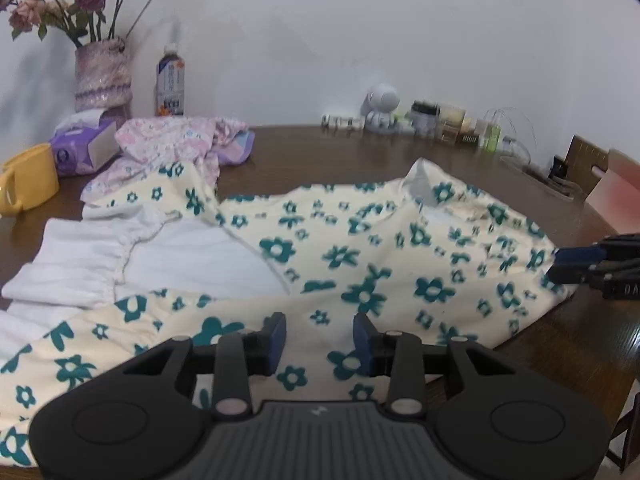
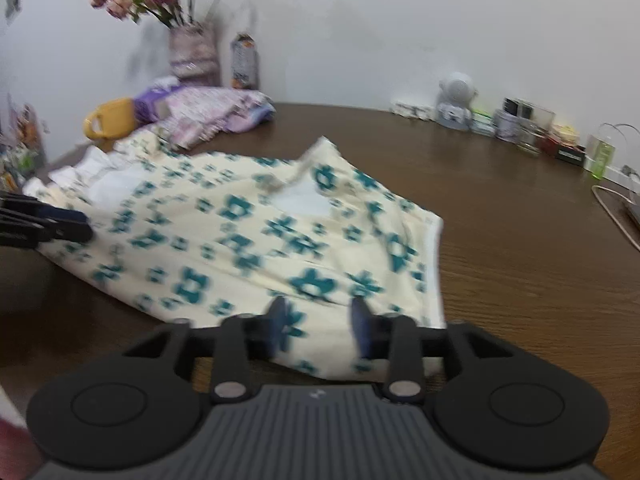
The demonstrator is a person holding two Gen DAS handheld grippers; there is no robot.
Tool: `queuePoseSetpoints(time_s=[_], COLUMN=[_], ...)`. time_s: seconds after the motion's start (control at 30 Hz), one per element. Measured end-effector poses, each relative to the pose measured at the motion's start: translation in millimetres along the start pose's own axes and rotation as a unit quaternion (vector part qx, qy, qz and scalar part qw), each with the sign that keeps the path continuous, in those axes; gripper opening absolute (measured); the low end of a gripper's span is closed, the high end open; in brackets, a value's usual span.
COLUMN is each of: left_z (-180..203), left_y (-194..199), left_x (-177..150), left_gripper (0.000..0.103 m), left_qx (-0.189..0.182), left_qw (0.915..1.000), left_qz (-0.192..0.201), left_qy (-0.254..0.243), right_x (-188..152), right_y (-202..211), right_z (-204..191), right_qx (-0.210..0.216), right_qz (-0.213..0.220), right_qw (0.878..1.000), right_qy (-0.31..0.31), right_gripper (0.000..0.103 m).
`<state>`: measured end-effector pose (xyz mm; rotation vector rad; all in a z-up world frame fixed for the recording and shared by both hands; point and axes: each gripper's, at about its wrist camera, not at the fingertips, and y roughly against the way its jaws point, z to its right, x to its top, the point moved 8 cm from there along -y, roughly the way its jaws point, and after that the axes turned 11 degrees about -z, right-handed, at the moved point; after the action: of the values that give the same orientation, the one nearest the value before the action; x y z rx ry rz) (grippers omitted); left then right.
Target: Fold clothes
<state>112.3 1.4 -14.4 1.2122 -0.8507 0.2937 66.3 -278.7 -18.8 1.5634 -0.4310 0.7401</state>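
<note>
1. Cream cotton garment printed with teal flowers (image 1: 360, 248), spread across the dark brown wooden table (image 1: 320, 148), white lining and a gathered white hem turned up at its left part.
2. Left gripper (image 1: 320, 338) low over the near edge of that garment, black fingers with blue pads parted wide, cloth lying between and under them, nothing pinched.
3. Right gripper (image 2: 320, 326) at the garment's near right corner, beside the white-bound edge; fingers spread, fabric between the pads, no firm hold visible; picture blurred here.
4. In the left wrist view, right gripper's tip at the garment's far right edge; whether touching, cannot tell.
5. Pink and lilac floral cloth (image 1: 176, 140), crumpled, at the far left of the table, just behind the cream garment and overlapping its upper corner.
6. Purple tissue box (image 1: 86, 144) beside that cloth, white tissue poking from the opening.
7. Yellow plastic mug (image 1: 26, 184) left of the box, handle toward the camera, contents out of sight.
8. Pinkish textured vase (image 1: 102, 76) behind the box, holding dried pink roses on long stems.
9. Labelled plastic drink bottle (image 1: 171, 80) just right of the vase, white cap on, dark liquid near the neck.
10. Along the wall: white round-headed robot figurine (image 1: 382, 108), then a row of small jars and bottles (image 1: 448, 120), contents unclear.
</note>
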Motion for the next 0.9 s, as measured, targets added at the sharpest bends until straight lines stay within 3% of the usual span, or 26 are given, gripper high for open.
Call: queuePoseSetpoints(time_s=[0.07, 0.2, 0.27, 0.4, 0.57, 0.63, 0.73, 0.83, 0.9], left_z=[-1.3, -10.4, -15.2, -37.5, -85.7, -99.3, -113.6, -133.7, -146.7], left_y=[5.2, 9.5, 11.5, 23.5, 42.3, 48.3, 56.2, 65.6, 75.8], left_x=[3.4, -1.9, -5.2, -16.1, -37.5, -44.9, -51.5, -59.0, -65.0], left_gripper=[0.035, 0.031, 0.025, 0.025, 0.025, 0.017, 0.016, 0.016, 0.016], left_qx=[-0.014, -0.001, 0.007, 0.021, 0.080, 0.096, 0.109, 0.166, 0.180], left_qw=[0.9997, 0.9997, 0.9995, 0.9971, 0.9890, 0.9868, 0.9852, 0.9768, 0.9713], left_qz=[0.013, 0.006, 0.001, -0.002, 0.000, 0.000, -0.002, -0.006, -0.003], left_qy=[0.012, 0.025, 0.031, 0.073, 0.125, 0.131, 0.133, 0.135, 0.156], right_x=[4.3, 13.3, 14.6, 11.3, 8.7, 8.8, 9.0, 8.7, 8.4], right_y=[0.6, -9.9, -19.2, -32.0, -35.1, -35.7, -36.6, -37.3, -37.7], right_z=[-13.9, -35.1, -41.0, -41.1, -33.9, -34.2, -33.7, -33.3, -32.9], right_qx=[0.013, 0.032, 0.030, 0.018, 0.031, 0.028, 0.025, 0.021, 0.020], right_qz=[0.009, 0.008, -0.003, -0.018, -0.019, -0.019, -0.019, -0.016, -0.014], right_qw=[1.000, 0.999, 0.999, 0.999, 0.999, 0.999, 1.000, 1.000, 1.000], right_qy=[0.014, 0.034, 0.037, 0.029, 0.003, 0.004, 0.004, 0.002, 0.001], right_gripper=[0.044, 0.047, 0.047, 0.055, 0.061, 0.062, 0.062, 0.064, 0.065])
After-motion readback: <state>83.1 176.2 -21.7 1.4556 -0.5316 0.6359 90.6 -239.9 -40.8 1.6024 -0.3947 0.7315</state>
